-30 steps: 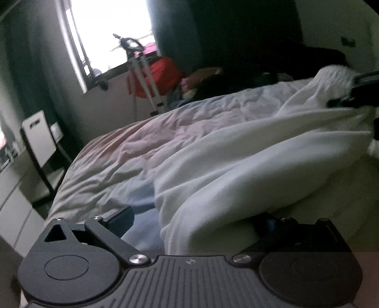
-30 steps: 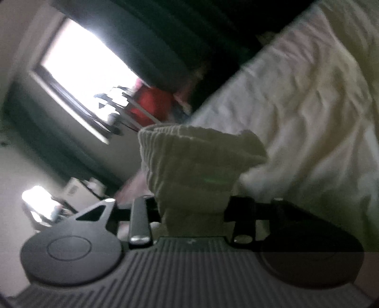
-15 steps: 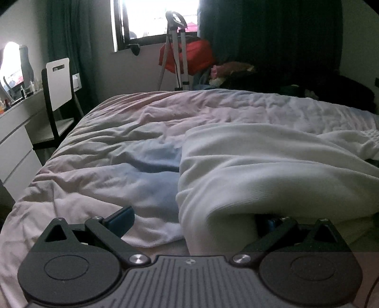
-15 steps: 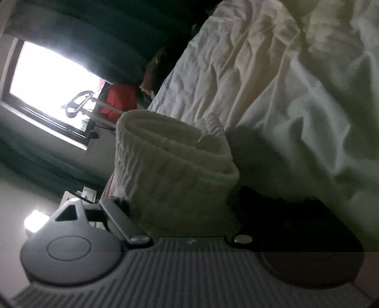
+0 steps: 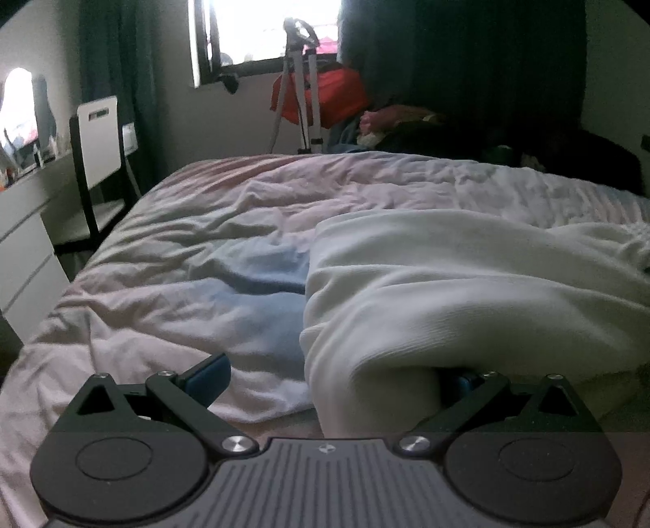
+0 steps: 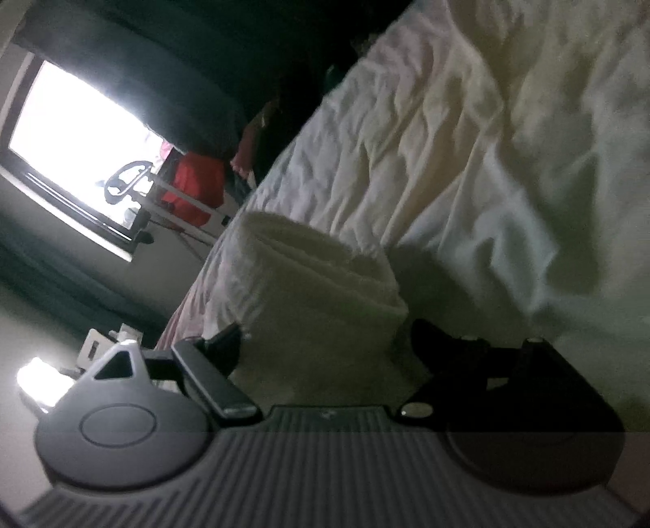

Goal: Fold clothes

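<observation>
While the white garment (image 5: 467,284) lay on the bed (image 5: 211,260) over its rumpled duvet, the left tool (image 5: 337,377) stood with jaws spread; a fold of the garment hung over its right finger, and the left finger (image 5: 207,375) was clear of the cloth. No clamping by the left tool was seen. The right tool (image 6: 325,341), rolled well to one side, had just been opening its jaws; they stood wide, with the ribbed cuff (image 6: 321,292) bunched between them and not pressed by the pads. Beyond the bed stood a tripod (image 5: 300,89) before the window (image 5: 268,28), a red bag (image 5: 329,95) beside it, and a chair (image 5: 99,138) at the left.
</observation>
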`<state>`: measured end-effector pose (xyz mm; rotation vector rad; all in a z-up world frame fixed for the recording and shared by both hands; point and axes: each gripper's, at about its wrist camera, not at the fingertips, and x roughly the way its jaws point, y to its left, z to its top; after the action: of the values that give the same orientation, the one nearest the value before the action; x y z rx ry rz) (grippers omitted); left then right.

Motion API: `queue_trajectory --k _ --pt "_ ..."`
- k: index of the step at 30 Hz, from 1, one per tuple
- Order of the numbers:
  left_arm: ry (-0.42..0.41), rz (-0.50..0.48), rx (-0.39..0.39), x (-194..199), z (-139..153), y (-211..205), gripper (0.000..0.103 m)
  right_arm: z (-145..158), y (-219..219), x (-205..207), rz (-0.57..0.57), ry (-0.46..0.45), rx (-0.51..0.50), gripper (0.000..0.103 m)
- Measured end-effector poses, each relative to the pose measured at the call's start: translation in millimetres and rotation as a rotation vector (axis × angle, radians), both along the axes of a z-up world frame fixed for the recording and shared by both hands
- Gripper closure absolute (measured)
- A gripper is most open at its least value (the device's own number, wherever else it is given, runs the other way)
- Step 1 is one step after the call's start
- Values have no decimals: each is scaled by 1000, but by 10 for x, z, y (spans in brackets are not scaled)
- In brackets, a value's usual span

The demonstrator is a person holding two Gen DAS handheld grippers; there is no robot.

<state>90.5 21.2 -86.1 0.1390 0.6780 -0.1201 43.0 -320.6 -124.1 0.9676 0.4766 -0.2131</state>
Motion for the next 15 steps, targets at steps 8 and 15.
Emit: queue_trajectory --k 8,15 --pt "5 -2 5 0 36 -29 2 340 -288 -125 15 -150 -61 14" --pt "13 8 -22 67 -22 -11 1 342 -227 758 288 -2 -143 41"
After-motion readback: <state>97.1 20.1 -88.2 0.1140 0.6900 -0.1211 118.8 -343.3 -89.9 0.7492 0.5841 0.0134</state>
